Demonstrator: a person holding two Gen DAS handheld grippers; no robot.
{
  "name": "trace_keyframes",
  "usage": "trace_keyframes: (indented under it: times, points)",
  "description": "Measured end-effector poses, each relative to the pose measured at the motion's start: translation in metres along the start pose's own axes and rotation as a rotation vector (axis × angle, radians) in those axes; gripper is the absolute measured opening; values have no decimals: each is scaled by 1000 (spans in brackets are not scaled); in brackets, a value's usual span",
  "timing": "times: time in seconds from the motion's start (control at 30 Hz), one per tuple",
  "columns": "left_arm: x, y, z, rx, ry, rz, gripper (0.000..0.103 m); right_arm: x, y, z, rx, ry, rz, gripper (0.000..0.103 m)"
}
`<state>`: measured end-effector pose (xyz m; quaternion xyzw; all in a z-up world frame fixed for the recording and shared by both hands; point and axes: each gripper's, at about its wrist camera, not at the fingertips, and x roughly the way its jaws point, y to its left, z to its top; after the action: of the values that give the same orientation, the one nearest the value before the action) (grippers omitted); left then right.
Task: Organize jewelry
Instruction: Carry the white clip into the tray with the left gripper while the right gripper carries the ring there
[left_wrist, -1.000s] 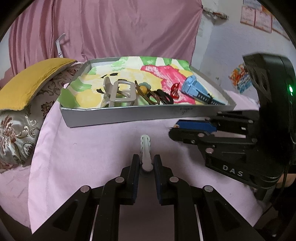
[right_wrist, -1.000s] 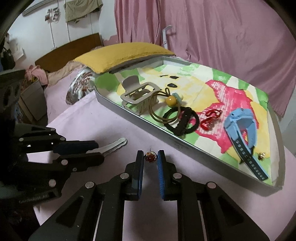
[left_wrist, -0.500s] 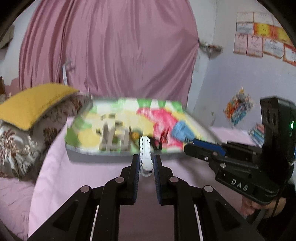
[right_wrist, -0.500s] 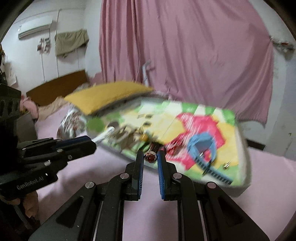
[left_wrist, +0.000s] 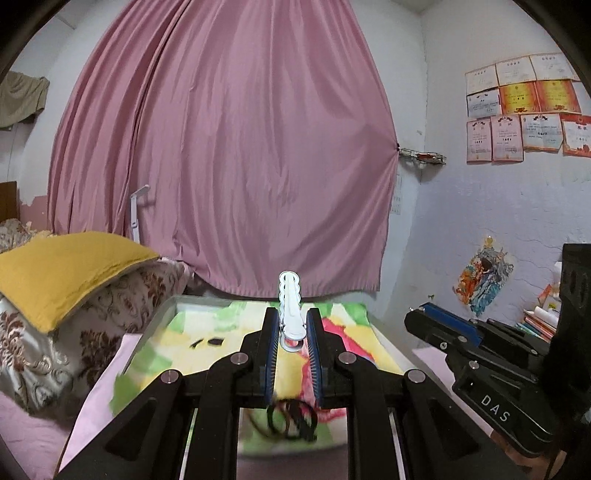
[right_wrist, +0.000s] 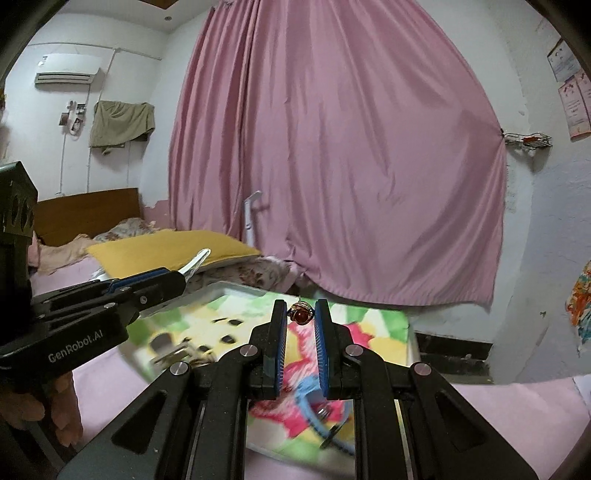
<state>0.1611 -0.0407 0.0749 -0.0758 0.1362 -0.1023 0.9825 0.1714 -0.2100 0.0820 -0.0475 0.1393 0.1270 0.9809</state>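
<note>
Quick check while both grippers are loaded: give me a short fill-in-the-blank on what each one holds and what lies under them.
1. The left gripper is shut on a white ____.
2. The right gripper pinches a small ring with a ____ stone.
3. Below both grippers lies a tray lined with a colourful ____.
4. On the patterned cushion beside the tray rests a ____ pillow.

Missing words: hair clip; red; picture; yellow

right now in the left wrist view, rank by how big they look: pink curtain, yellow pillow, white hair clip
1. pink curtain, by far the largest
2. yellow pillow
3. white hair clip, smallest, even though it sits nearest the camera, pinched in the left gripper
</note>
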Motion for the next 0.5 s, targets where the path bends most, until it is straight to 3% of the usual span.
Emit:
trace_keyframes:
  times: [0.23, 0.5]
  points:
    - [45, -6, 6, -2, 65, -17, 14, 36, -23, -3, 61, 97, -57, 13]
    - [89, 5, -13, -40, 280, -10, 14, 69, -53, -22, 147, 282, -94, 13]
